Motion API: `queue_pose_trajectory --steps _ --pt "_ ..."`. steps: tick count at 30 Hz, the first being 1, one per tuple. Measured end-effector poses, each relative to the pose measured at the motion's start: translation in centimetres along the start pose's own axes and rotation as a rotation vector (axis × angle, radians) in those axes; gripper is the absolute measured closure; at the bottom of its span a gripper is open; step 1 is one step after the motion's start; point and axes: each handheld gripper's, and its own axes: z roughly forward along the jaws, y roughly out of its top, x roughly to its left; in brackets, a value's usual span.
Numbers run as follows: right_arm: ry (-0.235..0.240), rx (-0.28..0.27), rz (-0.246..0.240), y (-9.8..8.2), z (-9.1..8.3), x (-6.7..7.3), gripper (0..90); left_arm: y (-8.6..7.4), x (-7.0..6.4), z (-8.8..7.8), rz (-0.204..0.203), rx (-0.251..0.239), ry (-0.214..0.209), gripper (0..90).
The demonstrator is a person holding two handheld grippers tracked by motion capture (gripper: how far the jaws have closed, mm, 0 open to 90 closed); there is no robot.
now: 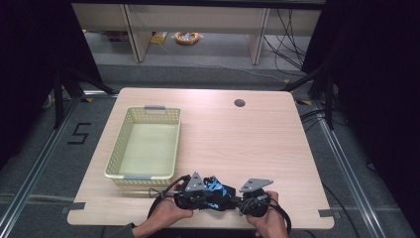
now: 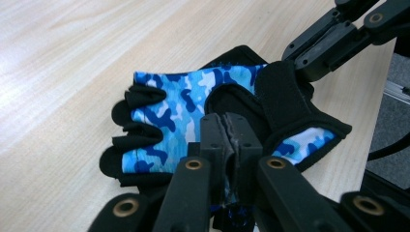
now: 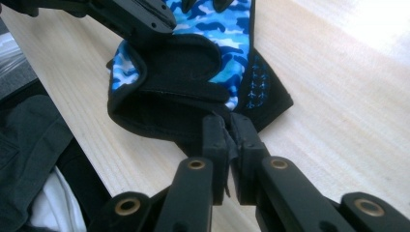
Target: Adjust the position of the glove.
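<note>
Both grippers, left (image 1: 194, 194) and right (image 1: 247, 201), clamp opposite edges of the camouflage glove (image 1: 216, 187), apparently for carrying toward the basket (image 1: 143, 111).

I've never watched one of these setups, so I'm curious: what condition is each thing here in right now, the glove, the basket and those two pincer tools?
Glove: fingerless, blue camouflage, lying at the table's near edge, pinched from two sides.
Basket: upright on the table, empty, apart from the glove.
Left gripper: shut on the glove's cuff edge.
Right gripper: shut on the glove's black edge.
Table: holds the basket and glove.
</note>
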Motion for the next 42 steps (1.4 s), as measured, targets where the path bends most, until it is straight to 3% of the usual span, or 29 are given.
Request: queue_pose_trajectory --steps 1,2,8,9,10,12,15,16,17,18,19,20,22,23,24,26,27,30,32,33,34,36,37,38,42 --pt "-0.002 -0.014 -0.029 0.1 -0.1 -0.1 86.8 0.1 0.0 -0.1 0.01 0.005 0.006 86.7" --pt "0.001 -0.036 -0.012 0.2 -0.3 0.0 86.9 0.1 -0.1 -0.1 -0.004 -0.011 -0.001 86.9" --pt "-0.026 -0.087 -0.087 1.7 -1.5 -0.7 87.0 1.0 -0.5 -1.4 -0.005 -0.053 -0.012 87.1" --pt "-0.024 -0.062 -0.094 2.0 -1.8 -0.9 87.0 1.1 -0.7 -1.6 0.005 -0.057 -0.016 87.1" --pt "-0.017 -0.072 -0.102 2.3 -1.8 -1.1 87.0 1.2 -1.0 -1.6 -0.013 -0.082 -0.018 87.1" --pt "-0.026 -0.073 -0.132 2.7 -1.7 -1.6 87.0 1.3 -1.1 -1.7 0.012 -0.076 -0.021 87.1" --pt "0.006 -0.075 -0.16 3.1 -1.2 -2.4 87.0 1.1 -1.5 -1.2 -0.027 -0.083 -0.034 86.9" --pt "0.013 -0.067 -0.156 3.1 -1.0 -2.5 87.0 1.0 -1.4 -1.0 -0.008 -0.078 -0.042 86.9" --pt "0.014 -0.051 -0.151 3.1 -0.8 -2.7 87.0 0.9 -1.5 -0.8 -0.028 -0.077 -0.046 86.8" --pt "0.01 -0.049 -0.161 3.1 -0.6 -2.8 87.0 0.9 -1.3 -0.8 -0.02 -0.056 -0.042 86.8" --pt "0.018 -0.042 -0.156 3.0 -0.5 -2.9 87.0 0.8 -1.5 -0.5 -0.032 -0.08 -0.046 86.8" --pt "0.013 -0.045 -0.164 2.9 -0.4 -3.1 87.0 0.8 -1.4 -0.5 -0.021 -0.063 -0.04 86.7" --pt "0.026 -0.045 -0.164 2.8 -0.2 -3.3 87.0 0.9 -1.5 -0.3 -0.057 -0.074 -0.064 86.8" --pt "0.015 -0.046 -0.174 2.8 -0.2 -3.4 87.0 0.9 -1.6 -0.2 -0.054 -0.075 -0.057 86.7" --pt "0.024 -0.044 -0.166 2.8 -0.2 -3.4 87.0 1.0 -1.6 -0.2 -0.025 -0.067 -0.047 86.7" --pt "0.015 -0.054 -0.173 2.6 0.0 -3.7 87.0 0.9 -1.8 0.1 -0.055 -0.072 -0.061 86.5" --pt "0.018 -0.031 -0.175 2.6 -0.1 -3.8 87.0 0.9 -1.7 0.1 -0.036 -0.061 -0.056 86.4" --pt "0.025 -0.042 -0.161 2.1 0.7 -4.0 86.7 0.5 -2.1 0.4 -0.048 -0.055 -0.065 85.5" --pt "0.026 -0.011 -0.165 2.0 0.8 -3.9 86.1 0.3 -2.1 0.7 -0.045 -0.046 -0.065 83.9" --pt "0.024 -0.024 -0.16 1.9 1.0 -3.8 85.7 0.1 -2.0 0.8 -0.04 -0.045 -0.071 82.8" --pt "0.022 0.0 -0.166 1.9 0.9 -3.8 84.8 0.0 -1.8 0.9 -0.025 -0.037 -0.072 81.4" --pt "0.013 -0.011 -0.169 1.8 1.2 -3.9 81.2 -0.1 -1.7 1.1 -0.033 -0.037 -0.086 78.6" --pt "0.01 -0.011 -0.171 1.7 1.2 -4.0 79.9 -0.2 -1.8 1.0 -0.065 -0.038 -0.083 77.1" --pt "0.006 0.008 -0.173 1.7 1.0 -4.0 77.7 -0.1 -1.6 0.9 -0.048 -0.039 -0.09 74.0" --pt "-0.011 -0.029 -0.157 1.5 0.4 -3.8 68.9 0.3 -1.0 -0.5 -0.09 -0.067 -0.081 60.5"
